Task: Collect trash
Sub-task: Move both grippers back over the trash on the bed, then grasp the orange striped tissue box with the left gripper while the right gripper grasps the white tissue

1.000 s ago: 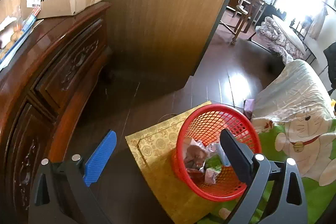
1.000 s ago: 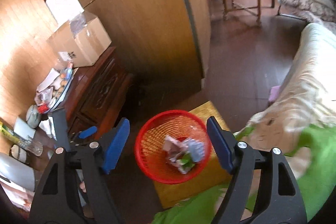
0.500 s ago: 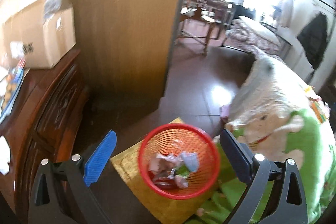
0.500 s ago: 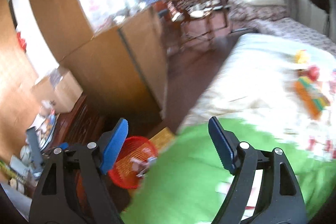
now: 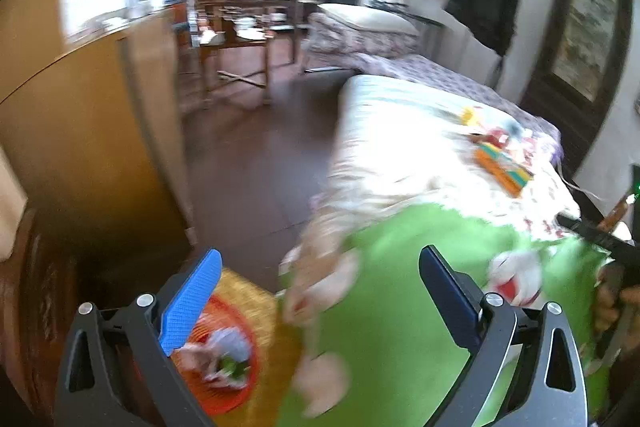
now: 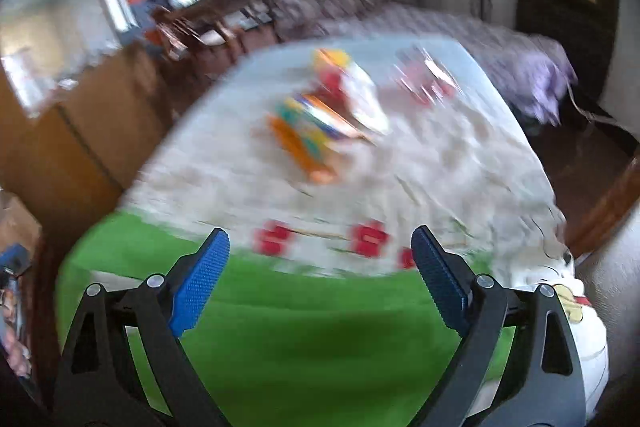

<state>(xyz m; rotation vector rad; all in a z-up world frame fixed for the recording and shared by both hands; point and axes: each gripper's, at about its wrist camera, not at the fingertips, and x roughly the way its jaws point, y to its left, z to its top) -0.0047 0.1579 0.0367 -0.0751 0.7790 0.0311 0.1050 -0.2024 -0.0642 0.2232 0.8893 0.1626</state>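
Note:
A red mesh basket [image 5: 224, 391] holding crumpled wrappers sits on a yellow patterned stool [image 5: 272, 343] at the bottom left of the left wrist view, partly behind the left finger. My left gripper [image 5: 320, 275] is open and empty over the green blanket [image 5: 400, 327]. Colourful wrappers [image 6: 316, 131] lie blurred on the pale bed cover [image 6: 440, 167], also seen as wrappers [image 5: 500, 163] in the left wrist view. My right gripper [image 6: 320, 255] hangs above the blanket [image 6: 320, 327] short of them, jaws opening, nothing between them.
A tall wooden cabinet [image 5: 80, 131] stands left of the bed, with dark floor [image 5: 256, 163] between. A wooden table and chairs [image 5: 240, 39] stand at the back. A dark carved sideboard [image 5: 36, 307] is at the far left. A hand [image 5: 612, 303] on the other gripper's handle shows at the right edge.
Both views have swung right and up, from the red basket and sideboard to the bed. The basket slid to the lower left. The right jaws stand wider.

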